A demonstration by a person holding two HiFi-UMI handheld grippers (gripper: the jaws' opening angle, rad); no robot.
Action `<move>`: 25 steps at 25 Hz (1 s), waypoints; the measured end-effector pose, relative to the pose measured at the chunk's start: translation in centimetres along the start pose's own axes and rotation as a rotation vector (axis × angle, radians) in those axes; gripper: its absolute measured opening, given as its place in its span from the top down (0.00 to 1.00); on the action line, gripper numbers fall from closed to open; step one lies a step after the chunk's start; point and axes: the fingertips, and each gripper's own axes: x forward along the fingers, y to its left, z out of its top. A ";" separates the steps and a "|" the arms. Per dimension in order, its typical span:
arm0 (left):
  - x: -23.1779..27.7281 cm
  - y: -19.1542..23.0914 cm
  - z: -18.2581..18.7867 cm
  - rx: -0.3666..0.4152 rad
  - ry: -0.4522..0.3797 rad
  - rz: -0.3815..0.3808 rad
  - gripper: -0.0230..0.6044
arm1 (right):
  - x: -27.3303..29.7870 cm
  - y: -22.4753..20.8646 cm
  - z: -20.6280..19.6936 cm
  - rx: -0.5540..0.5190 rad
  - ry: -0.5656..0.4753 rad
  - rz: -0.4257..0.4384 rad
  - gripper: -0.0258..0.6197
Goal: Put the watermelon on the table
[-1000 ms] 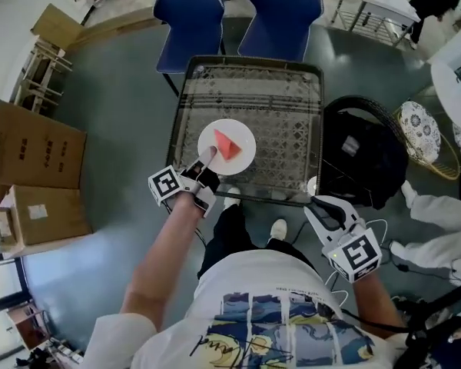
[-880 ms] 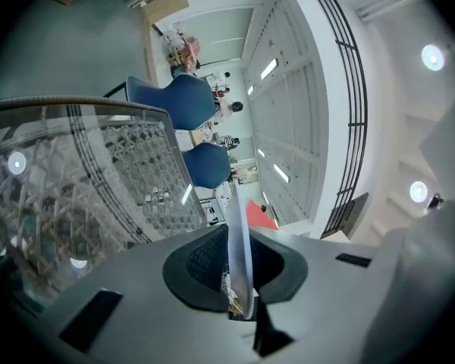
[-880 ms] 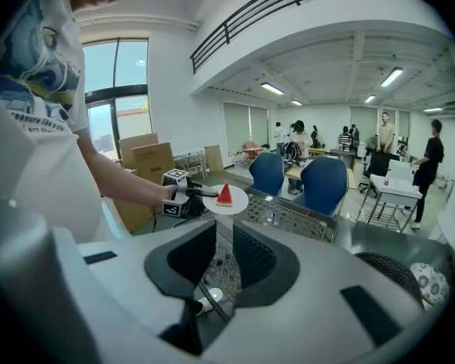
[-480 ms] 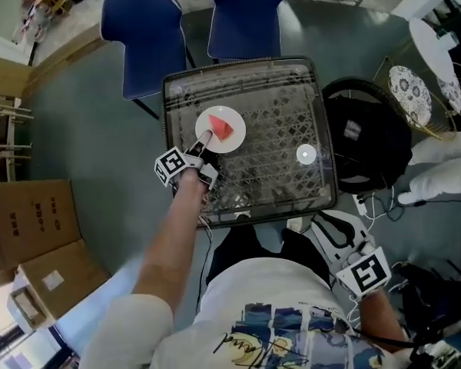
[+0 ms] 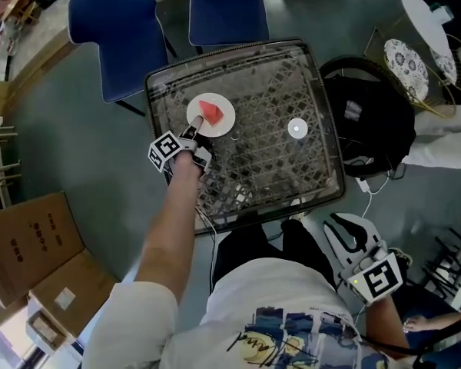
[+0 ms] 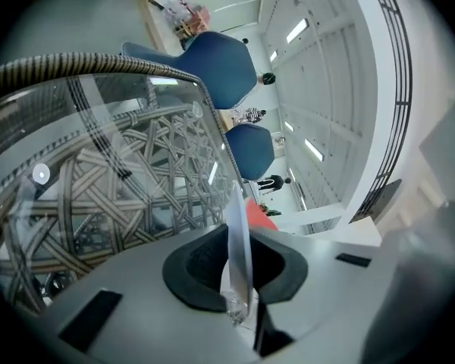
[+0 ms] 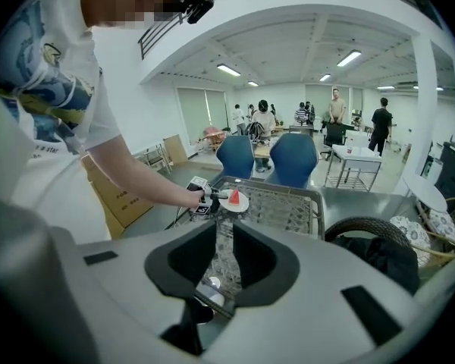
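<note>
One red watermelon wedge [image 5: 210, 111] tops the plate [image 5: 225, 122] left tool [image 5: 194, 135] clamps; right tool [image 7: 226, 237] parted.

Head view looks steeply down; both gripper views share the table [image 5: 270, 161].

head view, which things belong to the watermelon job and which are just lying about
Job: watermelon, white plate, left gripper clamped on the plate's rim, glass table.
Lying about: blue chairs, black bag, cardboard boxes, idle right gripper.
</note>
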 end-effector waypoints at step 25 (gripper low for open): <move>0.5 2.2 0.6 0.403 0.143 0.472 0.77 | 1.2 1.6 0.4 0.023 0.012 0.031 0.85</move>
